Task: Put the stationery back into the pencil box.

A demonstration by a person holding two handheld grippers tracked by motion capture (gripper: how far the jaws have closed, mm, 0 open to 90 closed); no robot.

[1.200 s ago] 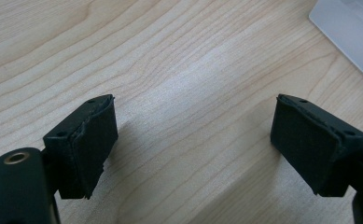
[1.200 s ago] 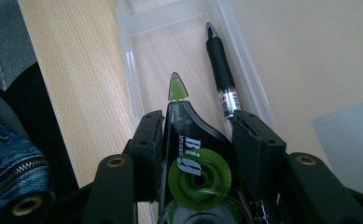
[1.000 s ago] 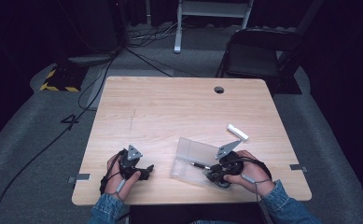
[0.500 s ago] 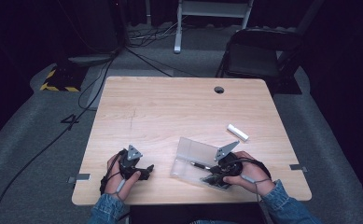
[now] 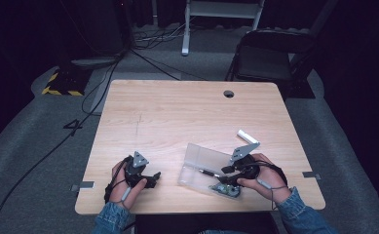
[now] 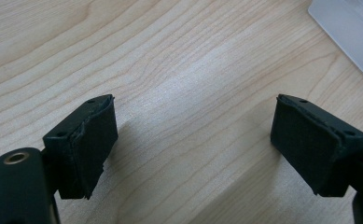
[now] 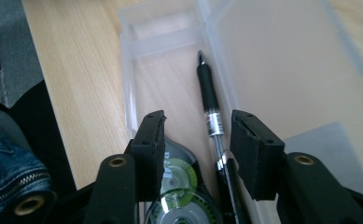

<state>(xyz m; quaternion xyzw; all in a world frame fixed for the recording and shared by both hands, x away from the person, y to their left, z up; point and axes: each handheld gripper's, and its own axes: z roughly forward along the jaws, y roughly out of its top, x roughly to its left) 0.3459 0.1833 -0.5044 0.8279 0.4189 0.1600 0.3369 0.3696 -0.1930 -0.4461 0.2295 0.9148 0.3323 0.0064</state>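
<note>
Looking along my right gripper (image 7: 195, 140), I am seeing its jaws half spread over the clear plastic pencil case (image 7: 170, 42), and they have just been closing; the black pen with a see-through barrel (image 7: 210, 105) is lying between them, but the pads are not pressing on it. The barrel carries a small label, too blurred to read. Beside the pen, also inside the case, a round correction-tape dispenser with a green wheel (image 7: 179, 179) is sitting; its printing is unreadable as well.

In the high view the case (image 5: 204, 161) is lying open near the table's front edge, its lid flat toward the middle, and my right gripper (image 5: 226, 175) is hovering at its right end. A white stick-shaped item (image 5: 246, 135) is lying just beyond, apart from the case.

My left gripper (image 5: 154, 178) is resting near the front-left edge, jaws spread wide with nothing but bare wood of the light wooden table (image 6: 184, 70) between them. The table's far half is lying open.

I am counting one pen, one dispenser, one case, one white stick.
</note>
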